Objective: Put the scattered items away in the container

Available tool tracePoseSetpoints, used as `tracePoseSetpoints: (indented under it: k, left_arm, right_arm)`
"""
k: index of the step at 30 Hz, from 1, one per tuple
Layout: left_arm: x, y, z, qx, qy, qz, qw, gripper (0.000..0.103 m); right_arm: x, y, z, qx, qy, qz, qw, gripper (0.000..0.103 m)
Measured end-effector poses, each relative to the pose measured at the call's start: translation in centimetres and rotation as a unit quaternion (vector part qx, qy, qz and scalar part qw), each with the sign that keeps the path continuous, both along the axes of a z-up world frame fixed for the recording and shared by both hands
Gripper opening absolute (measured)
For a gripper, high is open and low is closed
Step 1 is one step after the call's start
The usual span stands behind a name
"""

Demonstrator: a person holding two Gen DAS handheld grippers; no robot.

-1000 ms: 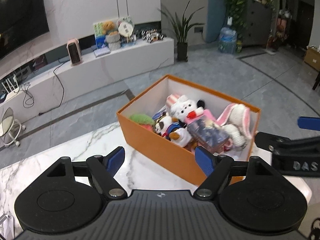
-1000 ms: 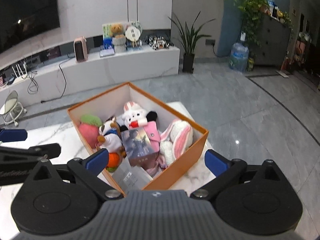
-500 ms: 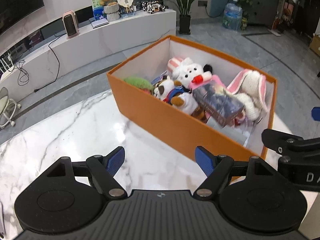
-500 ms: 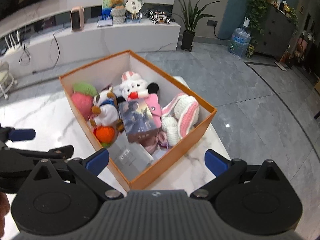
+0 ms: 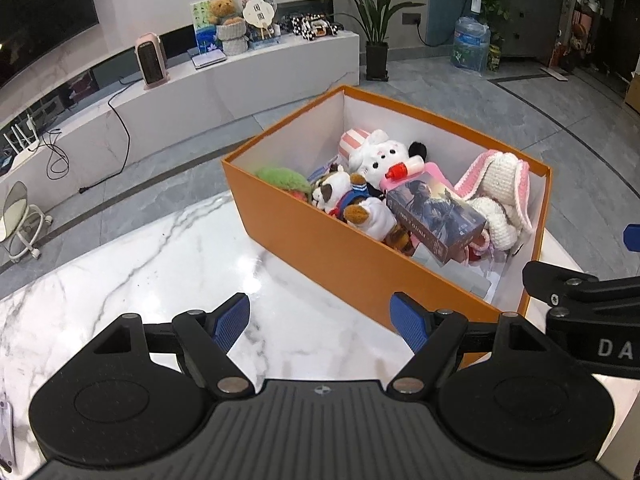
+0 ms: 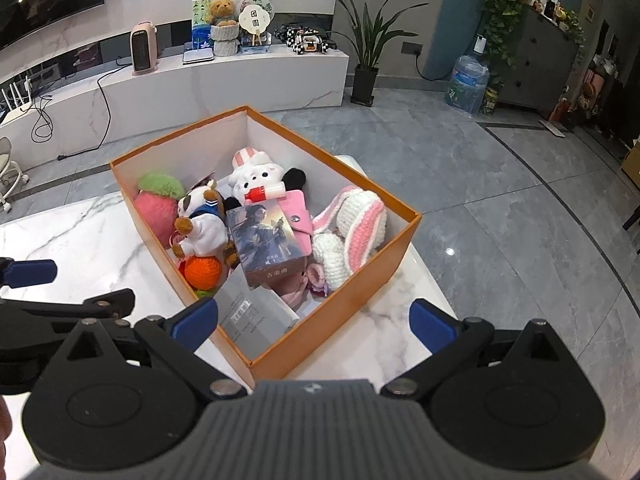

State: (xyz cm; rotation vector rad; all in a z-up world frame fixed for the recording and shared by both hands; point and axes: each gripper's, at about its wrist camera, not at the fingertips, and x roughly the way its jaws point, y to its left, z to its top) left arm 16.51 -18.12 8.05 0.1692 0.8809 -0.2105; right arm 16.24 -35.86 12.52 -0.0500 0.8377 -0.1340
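Both grippers spread wide and empty before the filled orange box.

The left gripper point(image 5: 320, 318) has its jaws released over the marble table point(image 5: 160, 264), the orange box point(image 5: 344, 248) lying at one o'clock beyond its right pad. The right gripper point(image 6: 314, 318) is likewise released, the box's point(image 6: 340, 312) near corner between its pads, the toys and book point(image 6: 268, 240) at twelve o'clock.

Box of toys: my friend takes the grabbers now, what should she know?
Left gripper: open, empty, over the table beside the box.
Right gripper: open, empty, at the box's near corner.
In the box: plush toys, a pink bunny, an orange ball, a book.
Done: everything seen is inside.
Left: no loose items show on the table; check the parts out of view.
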Motion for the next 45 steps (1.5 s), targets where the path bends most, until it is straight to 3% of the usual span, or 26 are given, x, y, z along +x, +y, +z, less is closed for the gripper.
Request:
tracePoseSetpoints:
  k: [45]
  left_arm:
    - [-0.17,0.71,-0.26,0.014,-0.006,0.005,0.9999,0.091]
  right_arm:
    - [0.17,0.56,-0.62,-0.005,0.002,-0.004,1.0,0.102]
